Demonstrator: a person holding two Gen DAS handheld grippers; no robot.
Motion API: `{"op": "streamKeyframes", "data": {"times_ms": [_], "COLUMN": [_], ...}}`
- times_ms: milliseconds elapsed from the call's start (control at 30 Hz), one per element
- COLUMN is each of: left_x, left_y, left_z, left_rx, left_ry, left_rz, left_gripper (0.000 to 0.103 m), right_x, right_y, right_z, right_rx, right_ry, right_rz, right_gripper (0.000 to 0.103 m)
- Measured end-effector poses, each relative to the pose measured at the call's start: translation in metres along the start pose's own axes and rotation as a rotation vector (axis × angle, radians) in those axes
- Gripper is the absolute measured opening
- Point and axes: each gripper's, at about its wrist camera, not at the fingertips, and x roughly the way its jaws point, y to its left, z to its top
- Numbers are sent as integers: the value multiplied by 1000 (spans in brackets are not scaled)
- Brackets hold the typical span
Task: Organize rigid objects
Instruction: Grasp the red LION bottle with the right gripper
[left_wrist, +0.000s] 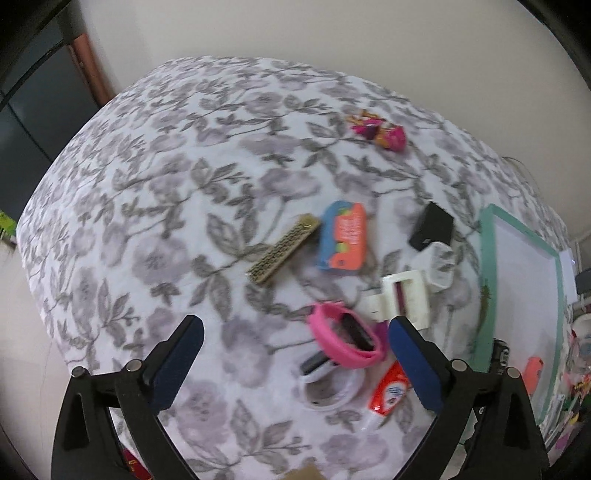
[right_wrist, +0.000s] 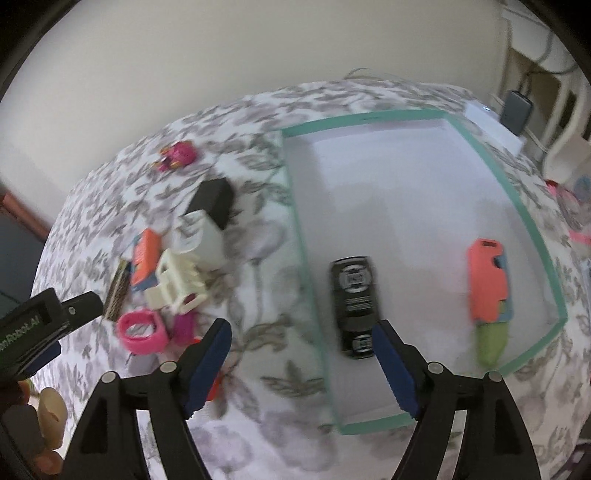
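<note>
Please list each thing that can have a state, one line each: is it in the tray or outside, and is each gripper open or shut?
left gripper: jaws open, empty.
right gripper: jaws open, empty.
green-rimmed tray: on the cloth, holding two things.
black bottle: lying in the tray.
orange case: lying in the tray.
pink wristband: outside, on the cloth.
black box: outside, on the cloth.

Hovering above a floral cloth (left_wrist: 155, 206), left gripper (left_wrist: 295, 363) spread wide, nothing between the blue-padded fingers (left_wrist: 177, 365); just ahead, a pink band (left_wrist: 345, 341) lying over a white ring-shaped piece (left_wrist: 332, 387); beside these, a red-and-white packet (left_wrist: 389, 393); farther off, a woven tan bar (left_wrist: 282, 249), an orange-and-blue card pack (left_wrist: 343, 236), a black block (left_wrist: 432, 227), white plastic pieces (left_wrist: 402, 295); at right, a teal-rimmed white tray (left_wrist: 487, 258); far back, small pink toys (left_wrist: 376, 131).
</note>
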Motion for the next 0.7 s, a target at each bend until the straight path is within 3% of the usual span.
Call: {"op": "streamKeyframes", "data": {"times_ms": [133,333,700], "left_x": [8,19,35], "left_y": [18,31,26], "left_z": [-1,-2,-10], "left_rx": [-38,-72,-23], "left_ry": [43,100,197], "left_rz": [17,33,35], "left_gripper": [100,100,100], "right_x": [9,22,43], "right_y": [17,43,63], "right_z": [-4,-13,-27], "right_rx": [-22,-117,-208], "right_ry": [42,91,170], "right_rz": [34,8,-11], "right_gripper": [81,82,80]}}
